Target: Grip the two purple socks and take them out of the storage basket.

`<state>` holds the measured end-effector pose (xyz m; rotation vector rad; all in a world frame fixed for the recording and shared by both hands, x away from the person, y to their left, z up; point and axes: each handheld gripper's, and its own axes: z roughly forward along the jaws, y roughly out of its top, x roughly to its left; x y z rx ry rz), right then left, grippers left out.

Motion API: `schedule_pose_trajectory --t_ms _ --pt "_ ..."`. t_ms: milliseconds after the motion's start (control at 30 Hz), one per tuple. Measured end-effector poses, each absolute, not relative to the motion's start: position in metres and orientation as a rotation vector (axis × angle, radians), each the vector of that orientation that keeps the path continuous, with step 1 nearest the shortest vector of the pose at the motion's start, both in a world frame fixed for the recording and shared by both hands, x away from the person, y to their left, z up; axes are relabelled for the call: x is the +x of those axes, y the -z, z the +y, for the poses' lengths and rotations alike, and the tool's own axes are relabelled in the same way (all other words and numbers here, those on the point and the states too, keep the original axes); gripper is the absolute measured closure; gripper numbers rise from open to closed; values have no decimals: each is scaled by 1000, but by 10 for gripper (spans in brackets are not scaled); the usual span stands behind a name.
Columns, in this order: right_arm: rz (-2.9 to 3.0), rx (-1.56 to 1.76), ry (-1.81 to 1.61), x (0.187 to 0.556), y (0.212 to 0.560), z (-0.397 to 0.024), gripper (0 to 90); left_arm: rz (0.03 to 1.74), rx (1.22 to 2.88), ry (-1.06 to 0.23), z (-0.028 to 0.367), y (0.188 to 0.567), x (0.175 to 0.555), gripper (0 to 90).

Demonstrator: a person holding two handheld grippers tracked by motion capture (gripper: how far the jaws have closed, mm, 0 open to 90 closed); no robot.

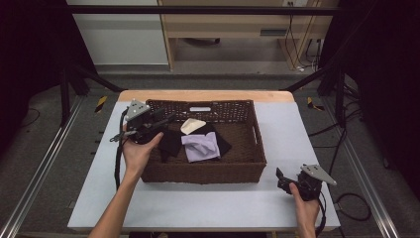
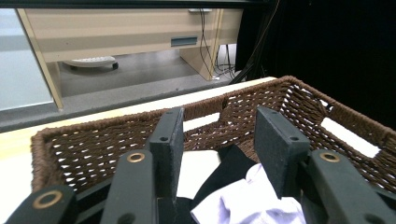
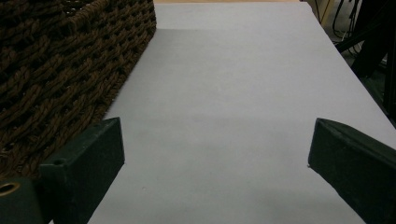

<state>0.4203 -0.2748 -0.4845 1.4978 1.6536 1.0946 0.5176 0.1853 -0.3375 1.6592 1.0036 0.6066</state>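
Our left gripper (image 1: 166,120) hovers open-jawed over the basket (image 1: 247,168); reaching carelessly for the lavender cloth (image 1: 200,147), we could snag wicker.

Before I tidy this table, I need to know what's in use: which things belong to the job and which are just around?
In use: left claw, woven basket, lilac cloth, black cloth, cream cloth.
Just around: right claw, open over bare table; wooden desk behind.

No readable text or labels
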Motion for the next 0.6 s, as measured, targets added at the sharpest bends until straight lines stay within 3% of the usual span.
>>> schedule_pose_trajectory --t_ms 600 --pt "1660 1494 -1089 421 485 -274 41 1028 1791 -579 141 365 557 493"
